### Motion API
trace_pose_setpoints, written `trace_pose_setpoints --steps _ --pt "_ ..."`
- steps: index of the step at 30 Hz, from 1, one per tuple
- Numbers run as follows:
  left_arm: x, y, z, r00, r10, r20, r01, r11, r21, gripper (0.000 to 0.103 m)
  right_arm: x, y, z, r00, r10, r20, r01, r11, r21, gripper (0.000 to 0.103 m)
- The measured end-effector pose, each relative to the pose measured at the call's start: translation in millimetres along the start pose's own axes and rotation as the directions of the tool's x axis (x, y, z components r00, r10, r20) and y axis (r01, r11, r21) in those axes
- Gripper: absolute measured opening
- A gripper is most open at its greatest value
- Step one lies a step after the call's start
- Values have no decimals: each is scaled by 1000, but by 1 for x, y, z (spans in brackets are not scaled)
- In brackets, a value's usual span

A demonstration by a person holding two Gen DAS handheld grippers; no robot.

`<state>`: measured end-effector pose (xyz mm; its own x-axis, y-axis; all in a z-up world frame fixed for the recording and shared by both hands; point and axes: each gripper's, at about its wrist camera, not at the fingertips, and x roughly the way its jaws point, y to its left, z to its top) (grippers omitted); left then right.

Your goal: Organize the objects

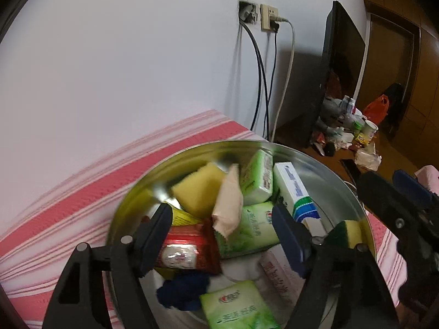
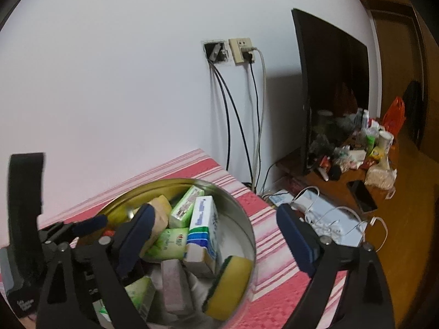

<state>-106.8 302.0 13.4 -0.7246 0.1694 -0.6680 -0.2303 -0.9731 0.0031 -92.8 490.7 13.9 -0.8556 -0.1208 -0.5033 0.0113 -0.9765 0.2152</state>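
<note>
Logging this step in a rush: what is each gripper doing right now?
Left gripper: jaws open, holding nothing, over the metal bowl.
Right gripper: jaws open wide, empty.

Shiny metal bowl [image 1: 337, 175] reflecting its contents; sponge [image 2: 233, 288] looking porous and matt, packets [image 1: 247, 230] showing glossy plastic film, box [image 2: 204, 219] smooth cardboard. Striped cloth [image 1: 68, 205] looking woven, textured. Desk [image 2: 340, 189] showing polished wood.
</note>
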Motion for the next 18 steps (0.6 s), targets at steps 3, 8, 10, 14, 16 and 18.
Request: trace_pose_setpoints --steps 3,8,10,14,16,18 --pt "-3 5 -1 999 40 14 -40 999 -4 77 8 1 1 1000 3 -14 -3 1000 25 95" --pt "-3 11 -2 998 53 14 -53 999 -11 77 22 8 2 999 -21 -43 23 998 56 102" --pt "-1 14 -2 999 52 4 -52 998 -21 77 28 10 3 997 -31 -65 35 997 73 102" --pt "-4 20 -6 997 81 -4 -81 997 -15 77 34 18 3 994 -49 -98 56 996 64 103" --pt "-8 25 -10 996 90 11 -90 996 -11 77 32 24 1 994 -51 -98 55 997 44 103" --pt "-11 28 -14 996 92 22 -91 996 -11 77 30 30 -3 994 -53 -93 56 998 26 103"
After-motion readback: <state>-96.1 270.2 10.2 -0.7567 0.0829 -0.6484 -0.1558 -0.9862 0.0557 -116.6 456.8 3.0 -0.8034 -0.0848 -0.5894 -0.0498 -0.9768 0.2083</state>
